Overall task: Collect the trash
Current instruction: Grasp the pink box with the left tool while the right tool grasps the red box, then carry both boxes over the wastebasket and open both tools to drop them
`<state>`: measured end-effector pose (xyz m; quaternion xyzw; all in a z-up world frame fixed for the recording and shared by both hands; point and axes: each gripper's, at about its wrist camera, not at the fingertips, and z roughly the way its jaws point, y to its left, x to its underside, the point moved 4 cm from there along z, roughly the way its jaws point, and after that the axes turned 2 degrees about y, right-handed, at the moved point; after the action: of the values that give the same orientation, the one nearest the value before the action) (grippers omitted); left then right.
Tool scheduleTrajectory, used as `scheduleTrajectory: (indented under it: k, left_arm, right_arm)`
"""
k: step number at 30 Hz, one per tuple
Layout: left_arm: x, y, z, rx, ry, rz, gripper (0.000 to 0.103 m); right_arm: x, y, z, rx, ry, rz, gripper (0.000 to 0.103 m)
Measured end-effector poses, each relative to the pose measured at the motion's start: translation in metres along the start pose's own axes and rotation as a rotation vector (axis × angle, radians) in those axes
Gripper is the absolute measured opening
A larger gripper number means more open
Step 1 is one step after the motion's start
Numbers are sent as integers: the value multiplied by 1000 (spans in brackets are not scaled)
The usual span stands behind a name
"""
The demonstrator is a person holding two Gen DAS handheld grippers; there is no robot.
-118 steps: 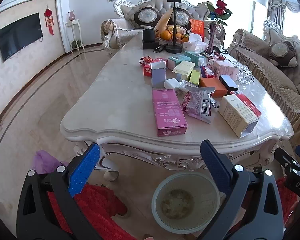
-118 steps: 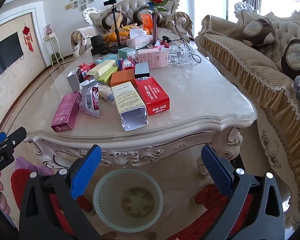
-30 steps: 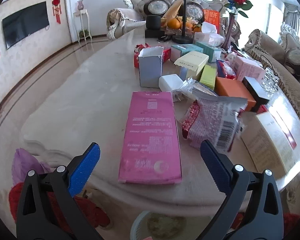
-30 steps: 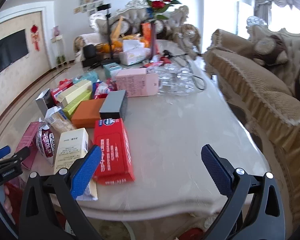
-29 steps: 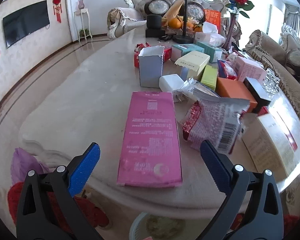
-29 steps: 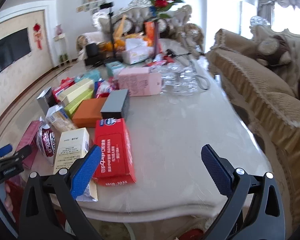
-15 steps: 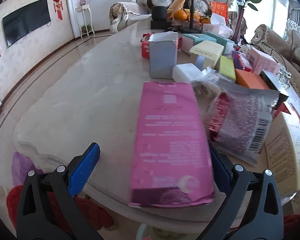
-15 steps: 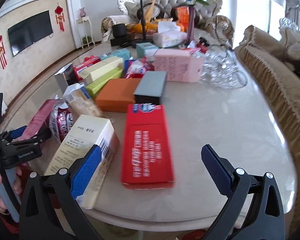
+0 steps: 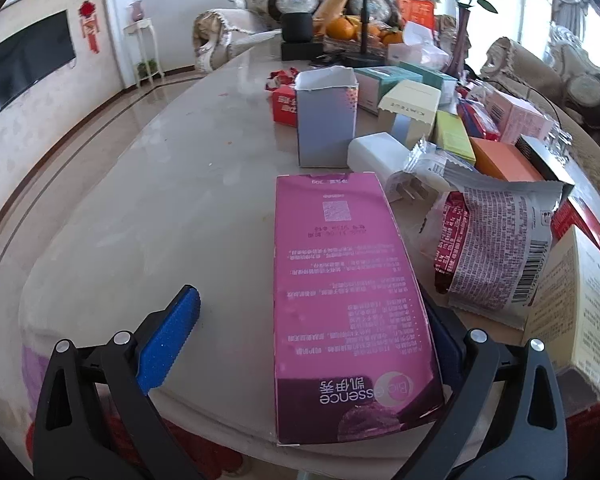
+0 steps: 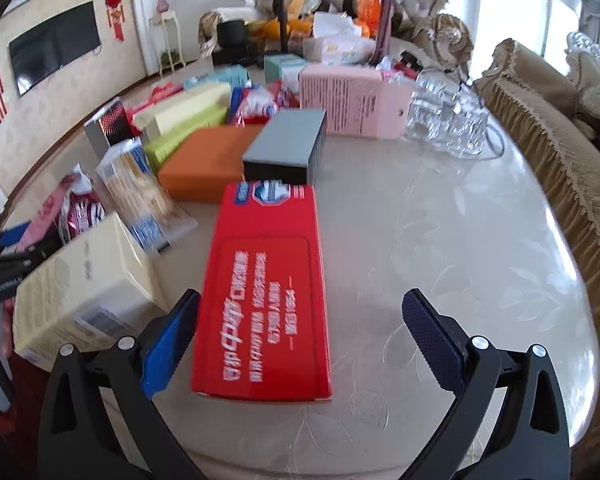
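Note:
A long pink box [image 9: 348,296] lies flat at the near edge of the marble table [image 9: 140,216]. My left gripper [image 9: 312,340] is open around its near end; the box touches or hides the right pad, and the left pad stands apart. A long red box [image 10: 264,292] lies flat at the near edge in the right wrist view. My right gripper [image 10: 300,340] is open around its near end, the left pad close to it, the right pad well clear.
A red-and-silver snack wrapper [image 9: 492,248] and a cream box [image 9: 572,304] lie right of the pink box. Behind stand a grey open box [image 9: 326,120], orange box [image 10: 208,164], dark grey box [image 10: 286,152], pink box [image 10: 352,100], glasses [image 10: 448,120]. A sofa [image 10: 560,140] runs along the right.
Both grippers have moved forward and down over the table edge. The pink box now sits between the left jaws and the red box between the right jaws. The basket has dropped out of view.

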<state>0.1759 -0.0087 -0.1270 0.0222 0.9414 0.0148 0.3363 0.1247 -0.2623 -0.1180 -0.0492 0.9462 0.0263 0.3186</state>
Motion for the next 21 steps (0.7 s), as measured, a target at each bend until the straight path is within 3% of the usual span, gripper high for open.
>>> scheduleTrajectory:
  k: [3,7,8,9,10,11,17,21]
  left_arm:
    - [1,-2,-1,-1,-7,7,92]
    - [4,-12,-10,0,-36,17,57]
    - [5,-14,-11,-16,-40,19,57]
    - [6,-14,-11,-25,-45,18,57]
    - [7,-14,-12,-25,-46,11,57]
    - [8,-12,-13,-17,-43,1,57]
    - [10,6,-18,32,-17,-27,57]
    - [13,20,-39,73,-33,-21,57]
  right_arm:
    - [1,0,-1,-5,1,-11,95]
    - [1,1,1,4,8,-35,93]
    - [1,2,-1,-1,5,-41,90]
    - [0,3,-2,-7,0,-47,75]
    - [-1,5,-6,-18,-7,-53,50]
    - [-1,5,-9,-28,-6,-52,46]
    - [4,9,-17,-64,-6,-6,46]
    - [12,10,-47,-91,-52,44,46]
